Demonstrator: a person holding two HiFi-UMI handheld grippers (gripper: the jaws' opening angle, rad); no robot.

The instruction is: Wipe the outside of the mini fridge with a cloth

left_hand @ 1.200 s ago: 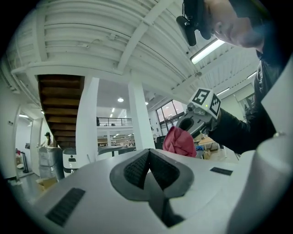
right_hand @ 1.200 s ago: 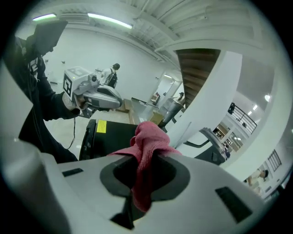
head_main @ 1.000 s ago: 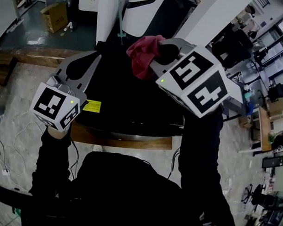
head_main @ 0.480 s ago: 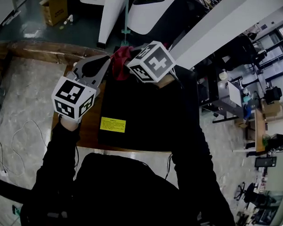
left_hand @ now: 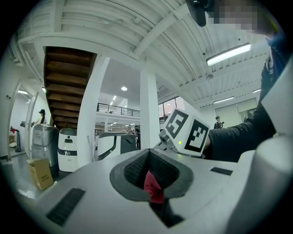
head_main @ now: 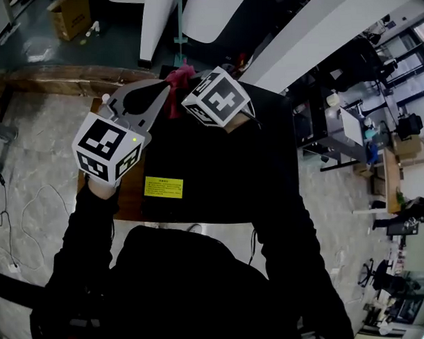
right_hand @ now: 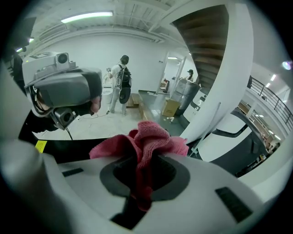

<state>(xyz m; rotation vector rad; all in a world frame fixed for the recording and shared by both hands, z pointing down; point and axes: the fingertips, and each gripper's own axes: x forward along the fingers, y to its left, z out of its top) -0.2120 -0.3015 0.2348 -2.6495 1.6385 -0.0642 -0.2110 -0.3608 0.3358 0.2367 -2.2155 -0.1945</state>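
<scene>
The black mini fridge (head_main: 212, 172) fills the middle of the head view, seen from above, with a yellow label (head_main: 163, 187) on its top. A red cloth (head_main: 174, 90) hangs at the fridge's far left edge. My right gripper (head_main: 189, 81) is shut on it; the cloth (right_hand: 149, 139) bunches above its jaws. My left gripper (head_main: 162, 94) meets it from the left, and a small red fold of cloth (left_hand: 153, 187) is pinched between its closed jaws. The right gripper's marker cube (left_hand: 185, 132) sits just beyond the left jaws.
The fridge stands on a wooden platform (head_main: 126, 199). A cardboard box (head_main: 71, 14) and white machines (head_main: 155, 21) stand beyond it. Cables (head_main: 19, 207) trail on the floor at left. Desks and gear (head_main: 356, 132) crowd the right. Two people (right_hand: 119, 84) stand far off.
Both grippers moved from over the fridge's middle toward its far left edge. The left gripper, apart from the cloth before, closed in beside the right gripper and now pinches the cloth.
</scene>
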